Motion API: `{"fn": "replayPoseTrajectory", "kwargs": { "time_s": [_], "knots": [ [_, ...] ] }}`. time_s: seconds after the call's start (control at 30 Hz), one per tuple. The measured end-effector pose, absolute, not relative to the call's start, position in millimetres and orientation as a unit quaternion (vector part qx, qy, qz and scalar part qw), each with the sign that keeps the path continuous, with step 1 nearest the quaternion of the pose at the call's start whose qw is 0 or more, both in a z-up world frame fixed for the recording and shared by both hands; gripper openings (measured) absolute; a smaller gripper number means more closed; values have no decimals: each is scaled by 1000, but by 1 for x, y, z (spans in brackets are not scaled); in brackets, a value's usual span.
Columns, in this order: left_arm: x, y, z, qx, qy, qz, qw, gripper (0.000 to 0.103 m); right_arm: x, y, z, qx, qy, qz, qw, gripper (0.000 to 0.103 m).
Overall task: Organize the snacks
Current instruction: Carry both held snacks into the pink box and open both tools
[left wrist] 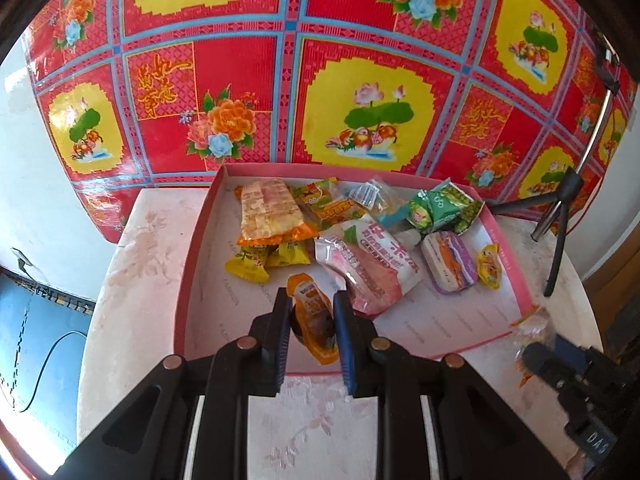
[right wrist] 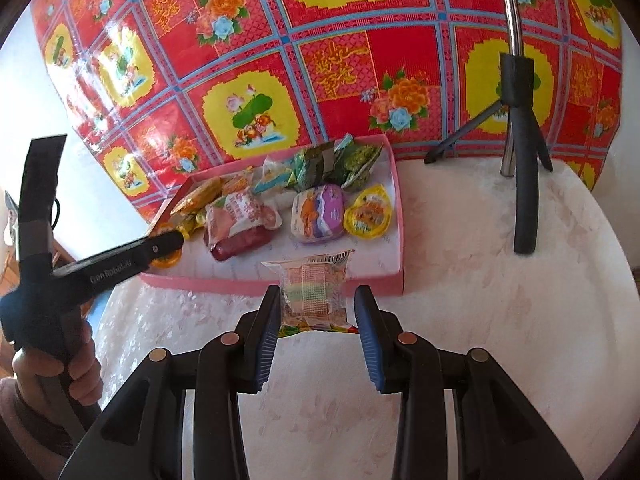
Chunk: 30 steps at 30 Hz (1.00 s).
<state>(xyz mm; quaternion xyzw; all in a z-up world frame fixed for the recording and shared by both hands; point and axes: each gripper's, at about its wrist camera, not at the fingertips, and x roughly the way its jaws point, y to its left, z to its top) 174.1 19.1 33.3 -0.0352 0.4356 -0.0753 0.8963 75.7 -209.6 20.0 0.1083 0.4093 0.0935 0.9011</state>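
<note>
Two packets in my jaws: left gripper (left wrist: 310, 300) clenched on an orange sachet (left wrist: 314, 322) above the pink tray (left wrist: 192, 280); right gripper (right wrist: 316, 300) grasping a clear wafer pack (right wrist: 314, 294) at its near rim. White floral tabletop (right wrist: 480, 280), red patterned wall (left wrist: 240, 60).

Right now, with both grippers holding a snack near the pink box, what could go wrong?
1. The left gripper pinches the orange sachet with a dark filling over the shallow pink cardboard box; squeezing harder might burst it.
2. The right gripper holds the clear packet of rainbow wafers by its sides, just outside the box's front wall; released here, it would likely land on the white floral tablecloth.
3. Both grippers aim at the same box and may collide.
</note>
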Motion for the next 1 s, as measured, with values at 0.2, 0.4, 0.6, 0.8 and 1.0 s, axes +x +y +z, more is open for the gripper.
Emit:
{"fn": "replayPoseTrajectory", "kwargs": {
  "time_s": [0.2, 0.4, 0.6, 0.8, 1.0],
  "knots": [
    [182, 19, 24, -38, 443, -73, 893, 22, 93, -210, 23, 99, 405, 86, 905, 38],
    [190, 19, 16, -40, 449, -73, 890, 22, 110, -213, 16, 97, 412, 74, 903, 38],
    [199, 18, 5, -39, 459, -66, 885, 22, 124, -213, 7, 88, 422, 70, 900, 38],
    [204, 21, 0, -52, 460, -68, 884, 22, 136, -209, 2, 72, 418, 67, 903, 38],
    [212, 32, -3, -60, 462, -68, 882, 22, 144, -201, -3, 56, 415, 64, 906, 38]
  ]
}}
